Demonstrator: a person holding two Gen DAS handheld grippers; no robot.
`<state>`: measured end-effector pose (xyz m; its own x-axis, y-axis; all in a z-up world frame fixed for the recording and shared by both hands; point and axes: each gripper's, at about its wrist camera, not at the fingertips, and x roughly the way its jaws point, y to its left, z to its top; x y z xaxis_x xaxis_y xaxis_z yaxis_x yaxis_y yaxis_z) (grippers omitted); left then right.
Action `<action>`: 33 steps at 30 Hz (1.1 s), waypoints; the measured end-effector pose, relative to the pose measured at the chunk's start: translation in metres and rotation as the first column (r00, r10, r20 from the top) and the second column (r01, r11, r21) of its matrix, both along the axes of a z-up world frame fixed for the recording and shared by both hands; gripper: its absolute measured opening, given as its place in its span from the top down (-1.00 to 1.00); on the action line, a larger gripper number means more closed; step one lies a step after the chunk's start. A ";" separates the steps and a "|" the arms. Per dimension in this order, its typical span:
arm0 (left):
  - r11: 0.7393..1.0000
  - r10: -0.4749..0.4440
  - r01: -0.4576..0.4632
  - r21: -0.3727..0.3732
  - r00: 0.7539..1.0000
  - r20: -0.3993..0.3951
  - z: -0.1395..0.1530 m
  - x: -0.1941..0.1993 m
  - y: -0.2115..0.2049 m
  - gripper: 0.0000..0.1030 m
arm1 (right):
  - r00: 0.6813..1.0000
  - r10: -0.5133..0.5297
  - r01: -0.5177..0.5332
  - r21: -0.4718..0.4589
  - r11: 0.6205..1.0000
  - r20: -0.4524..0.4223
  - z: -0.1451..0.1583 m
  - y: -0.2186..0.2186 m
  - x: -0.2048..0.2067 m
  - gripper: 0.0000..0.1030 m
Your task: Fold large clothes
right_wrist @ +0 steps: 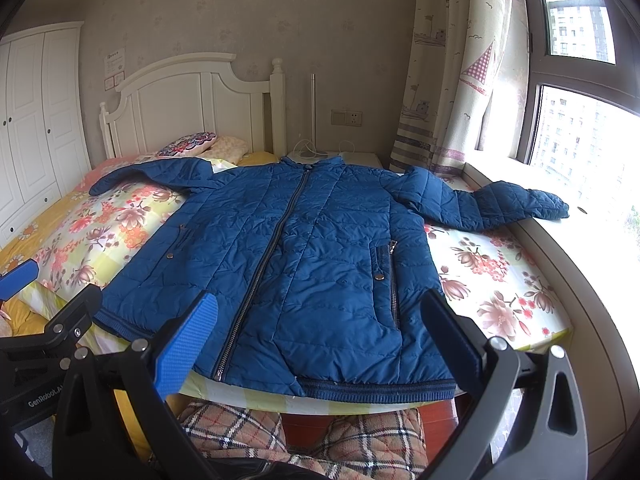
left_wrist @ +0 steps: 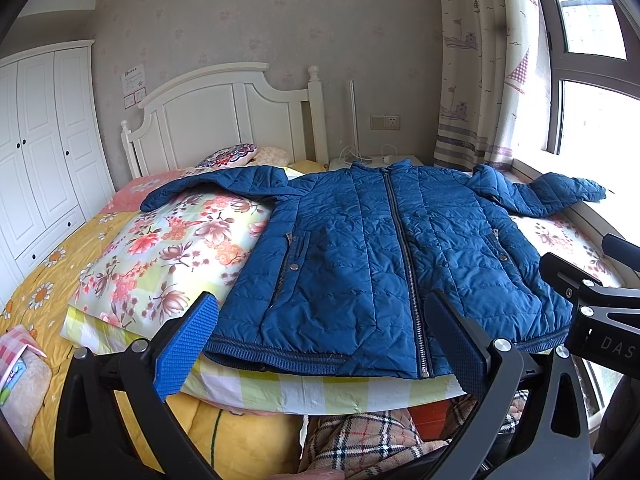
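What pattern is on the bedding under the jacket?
Pink and brown flowers on the pale floral bedding, clearest in the right wrist view.

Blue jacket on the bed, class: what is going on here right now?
A person holds a two-finger gripper in each hand. The left gripper and the right gripper are both open, just short of the hem, holding nothing. The blue quilted jacket lies flat, front up and zipped, on a floral quilt, with both sleeves spread out to the sides. No fold has been made yet.
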<state>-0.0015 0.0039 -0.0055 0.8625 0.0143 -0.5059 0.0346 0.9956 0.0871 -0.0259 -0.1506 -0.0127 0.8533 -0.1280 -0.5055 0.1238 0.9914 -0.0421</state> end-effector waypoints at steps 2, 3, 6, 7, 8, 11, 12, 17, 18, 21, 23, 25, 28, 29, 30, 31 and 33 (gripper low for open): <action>1.000 0.000 0.000 0.000 1.000 0.000 0.000 0.000 0.000 -0.91 | 1.000 0.000 0.000 0.000 1.000 0.000 0.000 0.000 0.000 -0.96; 1.000 0.000 0.000 0.000 1.000 0.001 0.000 0.000 0.000 -0.91 | 1.000 0.000 0.000 0.000 1.000 0.000 0.000 0.000 0.000 -0.96; 1.000 0.000 0.000 0.000 1.000 0.001 0.000 0.000 0.000 -0.91 | 1.000 0.000 0.000 0.001 1.000 -0.001 0.000 -0.001 0.000 -0.96; 1.000 -0.001 0.001 0.000 1.000 0.001 -0.001 0.000 0.001 -0.91 | 1.000 0.000 0.000 0.001 1.000 0.000 0.000 0.000 0.000 -0.96; 1.000 -0.001 0.001 0.000 1.000 0.001 -0.001 0.001 0.001 -0.91 | 1.000 0.000 0.000 0.001 1.000 0.000 0.000 0.000 0.000 -0.96; 1.000 -0.001 0.001 0.000 1.000 0.000 -0.001 0.001 0.000 -0.91 | 1.000 0.000 0.000 0.002 1.000 -0.001 0.000 -0.001 0.000 -0.96; 1.000 -0.002 0.002 0.001 1.000 0.000 -0.001 0.001 0.000 -0.91 | 1.000 0.000 0.000 0.002 1.000 -0.001 0.000 -0.001 0.000 -0.96; 1.000 -0.006 0.006 0.003 1.000 -0.002 0.003 0.001 -0.001 -0.91 | 1.000 0.003 -0.003 0.005 1.000 -0.004 -0.001 0.000 0.000 -0.96; 1.000 -0.008 0.008 0.003 1.000 -0.004 0.003 0.002 -0.001 -0.91 | 1.000 0.005 -0.004 0.010 1.000 -0.004 -0.002 0.001 0.000 -0.96; 1.000 -0.026 0.026 -0.010 1.000 -0.011 0.000 0.006 -0.001 -0.91 | 1.000 0.028 -0.028 0.050 0.998 0.001 -0.004 -0.006 0.003 -0.96; 0.996 -0.059 0.058 -0.064 0.998 -0.013 -0.004 0.016 0.002 -0.91 | 0.998 0.065 -0.065 0.117 0.991 0.002 -0.006 -0.018 0.009 -0.96; 0.988 -0.092 0.085 -0.129 0.995 -0.049 -0.012 0.037 0.005 -0.91 | 0.998 0.057 -0.054 0.157 0.986 -0.011 -0.012 -0.033 0.019 -0.96; 0.983 -0.137 0.119 -0.138 0.982 -0.133 -0.023 0.082 -0.005 -0.91 | 0.999 0.007 0.002 0.197 0.980 -0.047 -0.023 -0.064 0.043 -0.96; 0.983 -0.148 0.127 -0.131 0.976 -0.160 -0.027 0.100 -0.011 -0.91 | 0.998 -0.015 0.027 0.206 0.978 -0.061 -0.027 -0.076 0.054 -0.96; 0.983 -0.158 0.135 -0.126 0.969 -0.191 -0.032 0.120 -0.015 -0.91 | 0.996 -0.046 0.062 0.215 0.975 -0.078 -0.032 -0.093 0.069 -0.96; 0.982 -0.168 0.143 -0.120 0.958 -0.233 -0.037 0.147 -0.021 -0.91 | 0.993 -0.077 0.096 0.221 0.970 -0.094 -0.036 -0.111 0.082 -0.96; 0.977 -0.197 0.162 -0.135 0.930 -0.309 -0.051 0.203 -0.029 -0.91 | 0.975 -0.178 0.204 0.221 0.954 -0.131 -0.046 -0.155 0.115 -0.96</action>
<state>0.2017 -0.0253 -0.0560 0.6382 -0.1943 -0.7449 0.2220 0.9730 -0.0636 0.0889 -0.3061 -0.0589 0.7627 -0.1517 -0.6288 0.3196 0.9335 0.1624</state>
